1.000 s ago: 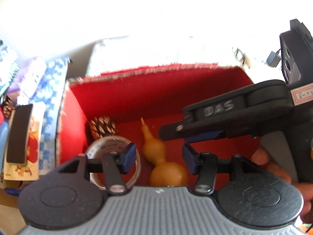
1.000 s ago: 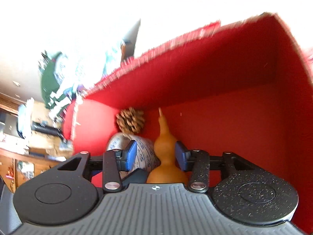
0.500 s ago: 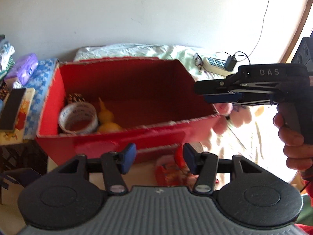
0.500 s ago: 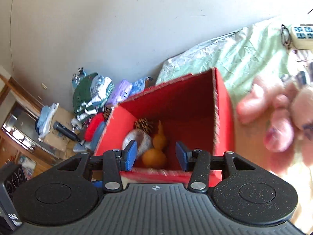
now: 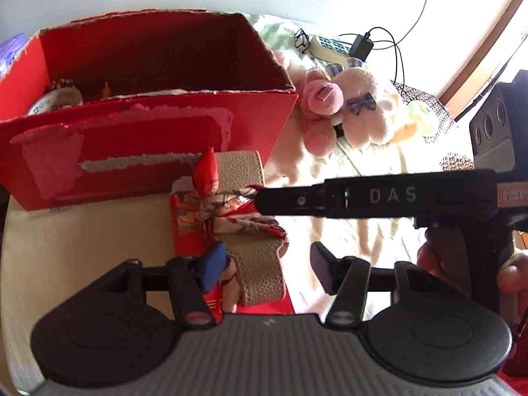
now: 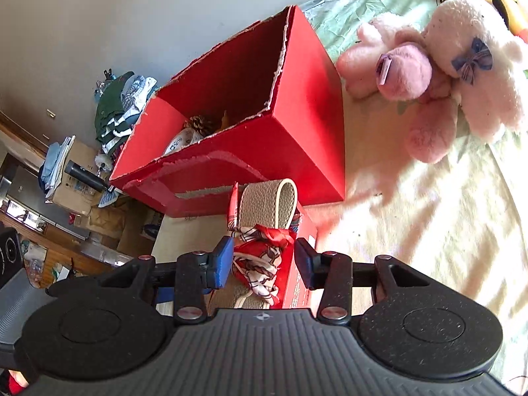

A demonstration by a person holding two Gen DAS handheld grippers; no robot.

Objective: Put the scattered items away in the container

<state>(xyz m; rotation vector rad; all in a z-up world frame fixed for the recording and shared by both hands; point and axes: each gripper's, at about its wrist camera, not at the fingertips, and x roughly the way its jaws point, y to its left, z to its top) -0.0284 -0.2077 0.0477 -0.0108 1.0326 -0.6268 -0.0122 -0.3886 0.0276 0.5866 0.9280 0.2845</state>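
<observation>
Red box (image 5: 148,151), open at the top, standing on the pale bedspread (image 6: 429,214) against the wall; torn along its rim, roomy enough to take things dropped from above. Already inside at the far left end: a tape roll (image 6: 181,140), a pine cone (image 6: 201,121) and the tip of a yellow gourd (image 5: 106,88), bunched in one corner with most of the floor free. Pink plush toys (image 6: 429,66) lying just beside the box's right wall, well clear of the grippers. In front of the box, touching its near wall, a beige strap (image 5: 250,254) knotted with a red patterned scarf (image 6: 260,264), resting on a flat red packet (image 5: 184,231). Right gripper (image 6: 262,265) lowered over the scarf knot, jaws apart on either side of it, not yet pinching — likely lined up for the pick. Left gripper (image 5: 267,267) hovering nearby, jaws wide, empty, probably waiting its turn.
</observation>
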